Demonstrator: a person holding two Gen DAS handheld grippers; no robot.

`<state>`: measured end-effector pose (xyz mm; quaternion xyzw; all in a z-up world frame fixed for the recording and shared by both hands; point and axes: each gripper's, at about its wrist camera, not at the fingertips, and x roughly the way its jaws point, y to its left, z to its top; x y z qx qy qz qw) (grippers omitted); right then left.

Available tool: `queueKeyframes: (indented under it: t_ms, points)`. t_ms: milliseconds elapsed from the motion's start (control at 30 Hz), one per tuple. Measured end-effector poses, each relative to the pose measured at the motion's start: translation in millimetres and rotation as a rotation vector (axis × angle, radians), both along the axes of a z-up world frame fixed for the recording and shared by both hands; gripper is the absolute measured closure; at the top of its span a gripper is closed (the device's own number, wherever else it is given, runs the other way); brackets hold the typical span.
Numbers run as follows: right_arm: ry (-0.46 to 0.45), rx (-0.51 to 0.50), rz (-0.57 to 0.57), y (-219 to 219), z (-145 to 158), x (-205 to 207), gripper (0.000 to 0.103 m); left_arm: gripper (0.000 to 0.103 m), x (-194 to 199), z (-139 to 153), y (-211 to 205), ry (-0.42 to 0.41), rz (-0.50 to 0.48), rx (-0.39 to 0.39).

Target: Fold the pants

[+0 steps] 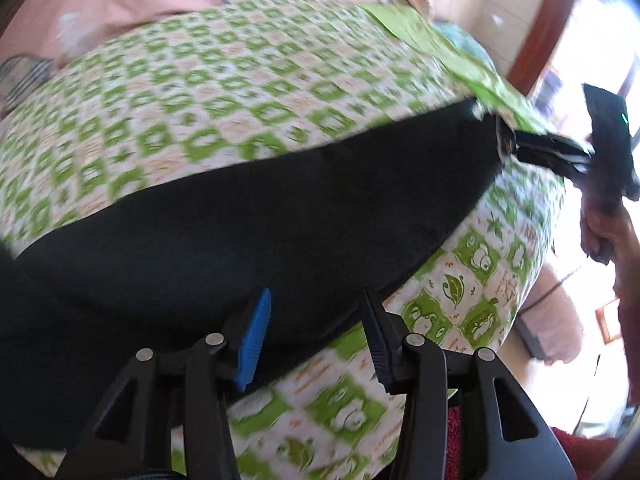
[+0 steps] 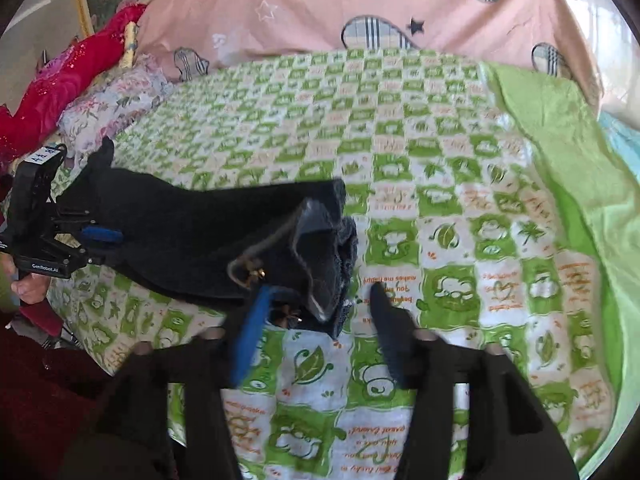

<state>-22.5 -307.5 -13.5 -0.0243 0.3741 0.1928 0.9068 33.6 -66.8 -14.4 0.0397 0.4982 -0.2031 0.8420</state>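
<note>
The black pants [image 1: 256, 220] lie stretched across a green-and-white checked bedsheet [image 1: 240, 92]. In the right wrist view the pants [image 2: 192, 232] run from the left to the waistband end just ahead of my fingers. My left gripper [image 1: 316, 308] is open, its jaws straddling the near edge of the pants without pinching it. It also shows at the left of the right wrist view [image 2: 86, 236], at the far end of the pants. My right gripper [image 2: 316, 292] is open over the waistband end, holding nothing. In the left wrist view the right gripper [image 1: 516, 144] sits at the pants' far tip.
A pink patterned sheet [image 2: 320, 4] covers the back of the bed. A plain green cloth [image 2: 568, 152] lies on the right side. Red and floral fabrics [image 2: 80, 72] are piled at the left. The bed's edge drops to a dark red floor [image 2: 48, 400].
</note>
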Motion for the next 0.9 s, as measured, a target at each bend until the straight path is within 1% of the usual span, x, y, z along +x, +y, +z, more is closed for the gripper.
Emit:
queueKeyframes:
  t_ms: [33, 100, 167, 200, 267, 333, 400, 433, 500, 567, 667, 767, 833, 900]
  points:
    - [-0.016, 0.017, 0.007, 2, 5, -4, 0.043, 0.056, -2, 3, 7, -0.003, 0.023, -0.004]
    - [-0.041, 0.048, 0.023, 11, 13, -10, 0.043, 0.049, -4, 11, 28, -0.003, 0.097, -0.010]
    - [-0.058, 0.085, 0.054, 24, 19, -12, 0.043, 0.048, -3, 16, 48, 0.000, 0.165, -0.012]
    - [-0.063, 0.102, 0.074, 33, 20, -12, 0.043, 0.048, -2, 20, 64, 0.006, 0.216, -0.012]
    - [-0.065, 0.134, 0.123, 55, 22, -8, 0.043, 0.044, 3, 24, 88, 0.018, 0.291, -0.011]
    - [-0.067, 0.159, 0.193, 83, 23, -5, 0.043, 0.043, 12, 29, 116, 0.036, 0.381, 0.000]
    - [-0.062, 0.163, 0.254, 112, 22, -4, 0.043, 0.041, 22, 33, 144, 0.071, 0.469, 0.008]
    - [-0.058, 0.164, 0.285, 126, 21, -3, 0.043, 0.041, 27, 35, 154, 0.086, 0.498, 0.009]
    - [-0.051, 0.170, 0.364, 161, 18, 1, 0.043, 0.037, 38, 39, 174, 0.105, 0.548, 0.000]
    - [-0.040, 0.185, 0.429, 191, 15, 3, 0.043, 0.035, 51, 44, 190, 0.126, 0.600, 0.015]
    - [-0.016, 0.205, 0.526, 239, 11, 7, 0.043, 0.035, 71, 46, 208, 0.157, 0.663, 0.026]
    - [0.016, 0.212, 0.607, 282, 5, 13, 0.043, 0.034, 91, 44, 218, 0.182, 0.699, 0.056]
    - [0.044, 0.202, 0.631, 307, -1, 22, 0.043, 0.034, 104, 36, 221, 0.211, 0.737, 0.077]
    - [0.082, 0.188, 0.650, 331, -8, 31, 0.046, 0.034, 110, 33, 225, 0.218, 0.759, 0.089]
